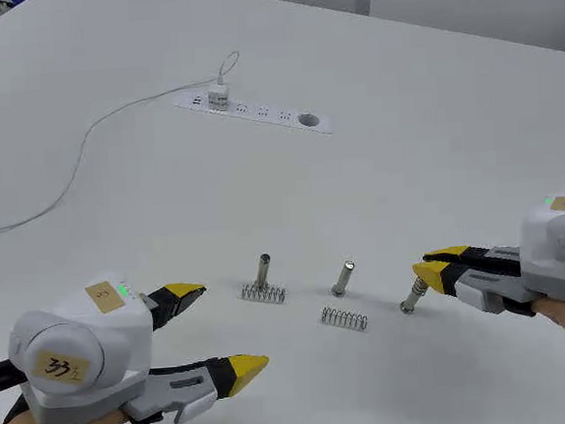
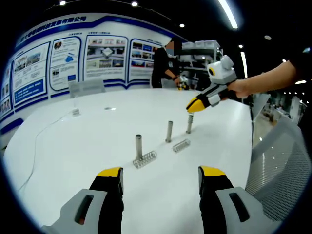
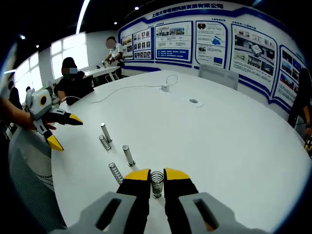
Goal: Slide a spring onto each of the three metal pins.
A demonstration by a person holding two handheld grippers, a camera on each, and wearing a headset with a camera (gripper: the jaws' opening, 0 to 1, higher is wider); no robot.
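White table (image 1: 405, 165), left tongs (image 1: 234, 326) wide and bare, right tongs (image 1: 422, 266) tight around a spring (image 3: 156, 184).

You work at a wide white tabletop (image 1: 434, 163); behind it you see blue-framed wall posters (image 3: 214, 39), long ceiling lights (image 2: 228, 12) and bright windows (image 3: 63, 51).

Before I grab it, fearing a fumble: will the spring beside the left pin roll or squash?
Likely rolls: the spring lies sideways on the smooth table. Probably squashes: thin open coils. The upright pin beside it may tip.
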